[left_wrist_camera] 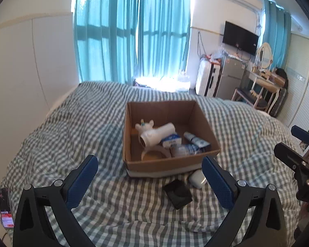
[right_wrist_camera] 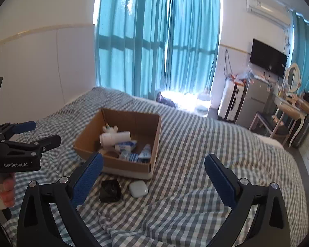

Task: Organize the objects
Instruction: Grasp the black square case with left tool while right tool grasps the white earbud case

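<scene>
An open cardboard box (left_wrist_camera: 204,119) (right_wrist_camera: 154,135) sits on the checked bed. It holds a white unicorn toy (left_wrist_camera: 145,125) (right_wrist_camera: 111,128), a white tube (left_wrist_camera: 156,135), a blue-white carton (left_wrist_camera: 171,141) and small packets. A black case (left_wrist_camera: 177,193) (right_wrist_camera: 110,191) and a white earbud case (left_wrist_camera: 197,178) (right_wrist_camera: 138,188) lie on the cover in front of the box. My left gripper (left_wrist_camera: 150,179) is open and empty, above the cover just short of both cases. My right gripper (right_wrist_camera: 153,177) is open and empty, hovering right of the cases.
The green-white checked bed cover (left_wrist_camera: 92,127) (right_wrist_camera: 206,144) is wrinkled. A phone (left_wrist_camera: 6,207) lies at the bed's left edge. Blue curtains, a suitcase (left_wrist_camera: 206,78), a small fridge, a wall TV and a dressing table stand beyond the bed on the right.
</scene>
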{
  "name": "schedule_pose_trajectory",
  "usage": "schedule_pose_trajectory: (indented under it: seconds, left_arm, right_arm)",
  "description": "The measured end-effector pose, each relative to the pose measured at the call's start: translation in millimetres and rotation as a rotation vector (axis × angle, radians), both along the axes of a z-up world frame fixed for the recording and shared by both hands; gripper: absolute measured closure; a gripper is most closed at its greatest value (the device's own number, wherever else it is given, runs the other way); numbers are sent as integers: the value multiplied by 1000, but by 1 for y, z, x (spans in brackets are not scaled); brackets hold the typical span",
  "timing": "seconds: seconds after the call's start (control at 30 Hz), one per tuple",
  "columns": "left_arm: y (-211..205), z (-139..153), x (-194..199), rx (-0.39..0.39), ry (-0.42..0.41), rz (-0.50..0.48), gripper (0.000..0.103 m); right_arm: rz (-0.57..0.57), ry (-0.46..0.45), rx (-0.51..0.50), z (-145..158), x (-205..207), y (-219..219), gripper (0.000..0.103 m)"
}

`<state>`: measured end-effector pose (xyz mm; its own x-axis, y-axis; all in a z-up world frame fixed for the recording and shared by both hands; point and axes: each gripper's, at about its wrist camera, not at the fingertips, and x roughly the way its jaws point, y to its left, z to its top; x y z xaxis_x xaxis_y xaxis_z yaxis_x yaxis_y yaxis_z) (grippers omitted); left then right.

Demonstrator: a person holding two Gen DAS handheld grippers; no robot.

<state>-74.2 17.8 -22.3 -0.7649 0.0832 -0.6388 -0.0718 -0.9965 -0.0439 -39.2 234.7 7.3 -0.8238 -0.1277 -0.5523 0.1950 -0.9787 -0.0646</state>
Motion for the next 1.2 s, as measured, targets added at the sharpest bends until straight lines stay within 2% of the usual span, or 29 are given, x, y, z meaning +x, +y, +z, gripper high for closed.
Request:
schedule_pose_trajectory:
  seconds: [0.1, 0.4, 0.67, 0.73, 0.8, 0.83, 0.87, 1.07, 1.2]
  left_arm:
    - [6, -25, -5, -18, -20, 24, 0]
    - [33, -97, -29, -14, -162, -7, 0]
    - [60, -158, -46, -6, -300, -99, 1]
    - [60, -168, -51, 24, -331, -114, 8]
    - [59, -180, -58, 62, -371, -133, 39]
    - [58, -184, -60, 86, -392, -142, 48]
    - [56, -187, -61, 101, -407, -142, 53]
    - [37, -172, -49, 176, -382, -134, 53]
    - [24, -161, -37, 98, -372, -88, 54]
  right_arm:
    - [-9, -47, -7, -23, -15, 2, 4]
    - [-65, -162, 9, -86, -65, 9, 4]
    - [-93, -276, -24, -136, -89, 19, 4]
    - [-95, -297, -39, -142, -93, 20, 4]
    - [-95, -311, -42, -147, -96, 19, 4]
    - [-91, -320, -40, -150, -97, 17, 4]
    - [-88, -327, -29, -153, -98, 14, 4]
    - [-37, -342, 17, -162, -99, -5, 4]
    - [5, -382, 35, -172, -104, -20, 4]
